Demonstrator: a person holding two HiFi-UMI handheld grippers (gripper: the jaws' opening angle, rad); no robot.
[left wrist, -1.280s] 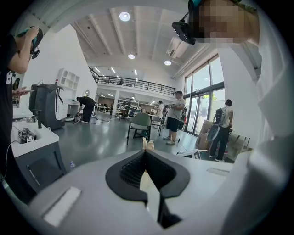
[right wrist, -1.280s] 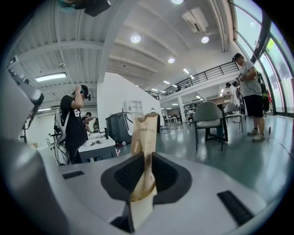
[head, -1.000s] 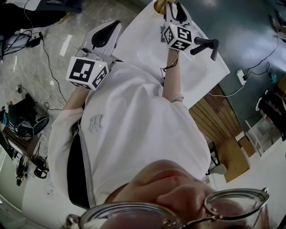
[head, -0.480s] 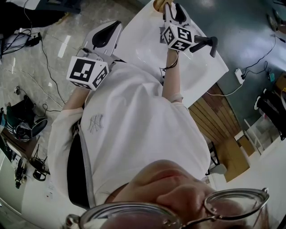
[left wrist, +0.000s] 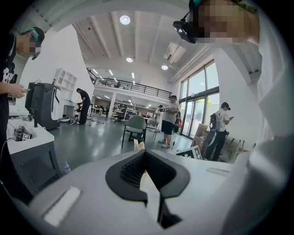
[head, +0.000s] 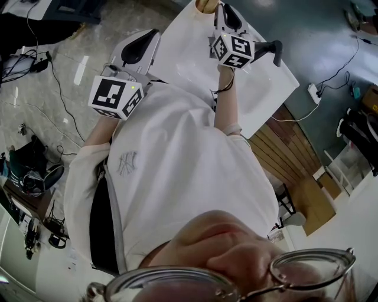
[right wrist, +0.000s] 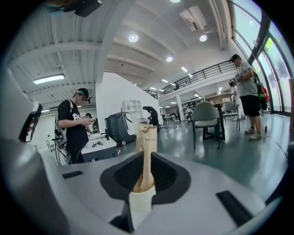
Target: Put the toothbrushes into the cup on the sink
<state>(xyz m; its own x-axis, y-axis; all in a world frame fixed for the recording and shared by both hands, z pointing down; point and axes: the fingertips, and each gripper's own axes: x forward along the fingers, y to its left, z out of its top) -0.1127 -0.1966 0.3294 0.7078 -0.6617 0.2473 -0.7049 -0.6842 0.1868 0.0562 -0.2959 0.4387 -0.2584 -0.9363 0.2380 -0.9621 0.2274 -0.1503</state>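
In the right gripper view a tan, flat toothbrush [right wrist: 147, 137] stands upright between the black pads of my right gripper [right wrist: 146, 176]. The jaws are closing and the pads touch it on both sides. In the head view that gripper [head: 222, 10] reaches over the far end of the white sink top [head: 177, 56], and a tan piece [head: 204, 5] shows at its tip. My left gripper [head: 140, 46] hangs left of the sink, over the floor. Its jaws [left wrist: 146, 158] are shut with nothing in them. No cup can be made out.
A black faucet [head: 269, 51] sticks up just right of my right gripper. The person's white shirt [head: 177, 177] hides the near part of the sink. Cables [head: 59, 76] lie on the floor at left. Several people, chairs [right wrist: 206, 114] and desks stand in the hall.
My right gripper has shifted slightly up toward the far end of the sink. The left gripper has stayed in place.
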